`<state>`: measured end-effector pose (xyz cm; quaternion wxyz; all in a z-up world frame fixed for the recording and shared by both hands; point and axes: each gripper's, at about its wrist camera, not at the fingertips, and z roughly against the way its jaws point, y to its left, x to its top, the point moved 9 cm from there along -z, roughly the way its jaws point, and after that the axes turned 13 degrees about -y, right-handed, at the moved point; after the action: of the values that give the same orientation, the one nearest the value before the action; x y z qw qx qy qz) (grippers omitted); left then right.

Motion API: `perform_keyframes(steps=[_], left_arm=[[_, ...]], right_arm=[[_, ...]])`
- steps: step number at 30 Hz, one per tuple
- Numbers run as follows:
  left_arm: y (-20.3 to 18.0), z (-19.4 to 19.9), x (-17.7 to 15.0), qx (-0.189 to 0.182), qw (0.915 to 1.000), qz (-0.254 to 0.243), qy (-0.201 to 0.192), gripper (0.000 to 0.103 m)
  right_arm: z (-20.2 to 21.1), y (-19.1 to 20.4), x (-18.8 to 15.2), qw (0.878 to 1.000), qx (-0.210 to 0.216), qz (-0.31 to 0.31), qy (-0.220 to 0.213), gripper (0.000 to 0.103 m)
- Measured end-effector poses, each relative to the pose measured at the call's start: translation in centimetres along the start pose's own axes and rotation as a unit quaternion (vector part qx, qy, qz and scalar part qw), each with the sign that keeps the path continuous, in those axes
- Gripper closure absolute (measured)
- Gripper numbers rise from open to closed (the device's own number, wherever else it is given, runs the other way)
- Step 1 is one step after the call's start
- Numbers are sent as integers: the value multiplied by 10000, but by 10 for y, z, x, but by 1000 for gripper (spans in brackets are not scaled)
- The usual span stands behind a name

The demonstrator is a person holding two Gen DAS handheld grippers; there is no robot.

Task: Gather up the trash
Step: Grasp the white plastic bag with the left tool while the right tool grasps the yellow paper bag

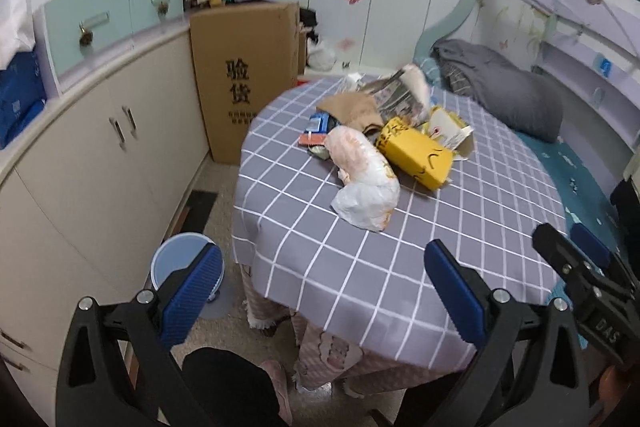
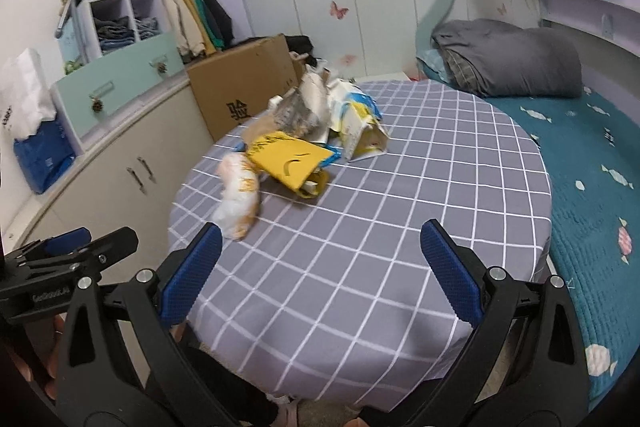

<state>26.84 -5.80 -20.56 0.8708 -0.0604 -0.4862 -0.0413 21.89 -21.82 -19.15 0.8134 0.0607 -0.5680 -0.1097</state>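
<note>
Ahead of both tongs, well apart from their tips, a heap of trash sits near the middle of the round table [image 1: 400, 267] with its grey checked cloth. Left tongs [image 1: 324, 291] stand wide and hold nothing; right tongs [image 2: 322, 267] are likewise wide and empty, both hanging over the near edge of the cloth. By my reading, the task is at its start: nothing is gripped yet, and the approach to the heap is the step in hand.

Nearest the left tongs lies a white plastic bag [image 1: 366, 183], crumpled and soft, so a deep bite on a fold seems wise. Just beyond it sits a yellow box [image 1: 416, 153], touching torn cartons [image 2: 356, 123], brown paper [image 1: 356, 109] and newspaper [image 1: 398, 97].

Below and left of the left tongs, on the floor beside the table, stands a pale blue bin [image 1: 182, 259], likely the goal. Farther off are a cardboard box [image 1: 244, 75], cupboards and a bed [image 2: 592, 187]. Loose pieces leaning together may slide when one is lifted.
</note>
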Motion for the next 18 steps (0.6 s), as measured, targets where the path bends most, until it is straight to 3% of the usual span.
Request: perform_keyframes(steps=[10, 16, 18], left_arm=[[-31, -85, -2, -49, 9970, 6, 771, 4], [-40, -126, 6, -122, 9951, -14, 985, 5], [-40, -135, 4, -196, 9942, 6, 1054, 10]], right_arm=[[-54, -39, 0, 9985, -280, -102, 452, 6], [-86, -39, -2, 9970, -22, 18, 776, 6], [-95, -33, -2, 9963, 19, 186, 841, 6]])
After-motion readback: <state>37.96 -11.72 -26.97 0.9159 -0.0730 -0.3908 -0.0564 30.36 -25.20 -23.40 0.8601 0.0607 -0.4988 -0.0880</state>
